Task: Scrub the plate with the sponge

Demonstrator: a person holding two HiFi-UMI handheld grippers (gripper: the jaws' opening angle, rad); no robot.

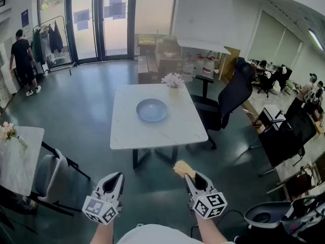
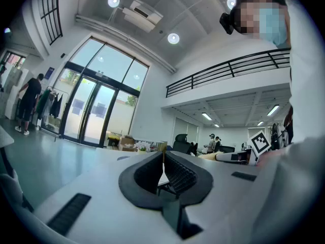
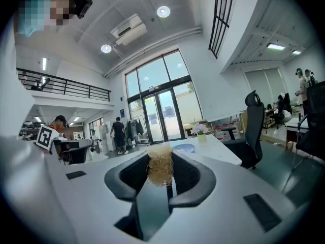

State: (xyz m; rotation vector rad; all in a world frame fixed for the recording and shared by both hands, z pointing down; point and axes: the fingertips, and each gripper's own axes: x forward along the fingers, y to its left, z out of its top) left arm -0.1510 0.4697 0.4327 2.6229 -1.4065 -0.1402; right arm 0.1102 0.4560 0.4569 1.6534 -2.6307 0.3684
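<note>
A: Where does the plate (image 1: 152, 110) lie from the sponge?

B: Ahead and well apart. The blue plate sits near the middle of the white counter (image 1: 127, 131), with nothing touching it. Both tools hang short of the counter's near edge, over the floor.

A: Which tool carries the sponge?

B: The right tool (image 1: 189, 176). Its jaws are clenched on a straw-coloured, fibrous sponge (image 3: 160, 164) that sticks out past the tips. The left tool (image 2: 163, 171) is closed tight, and nothing shows between its jaws.

A: So which side is nearer the plate?

B: In the head view the plate lies between the lines of the two tools, so neither is clearly closer. Through the right gripper view it shows just to the right of the sponge, far beyond it, with the flowers (image 1: 173, 80) behind it at the counter's far edge.

A: Does the plate's shape matter for the approach?

B: I'd say not. It is round and lies flat with its hollow up, so it has no long side to line up with. What matters is the gap: the person has to step forward until the sponge can come down into the hollow.

A: And the empty tool?

B: My guess is it will need to steady the rim, since a plate on a smooth counter could slide under scrubbing. It is shut now, so it would have to open first.

A: Anything in the way?

B: An office chair (image 1: 231, 98) stands off the counter's right side, clear of the straight path.
</note>
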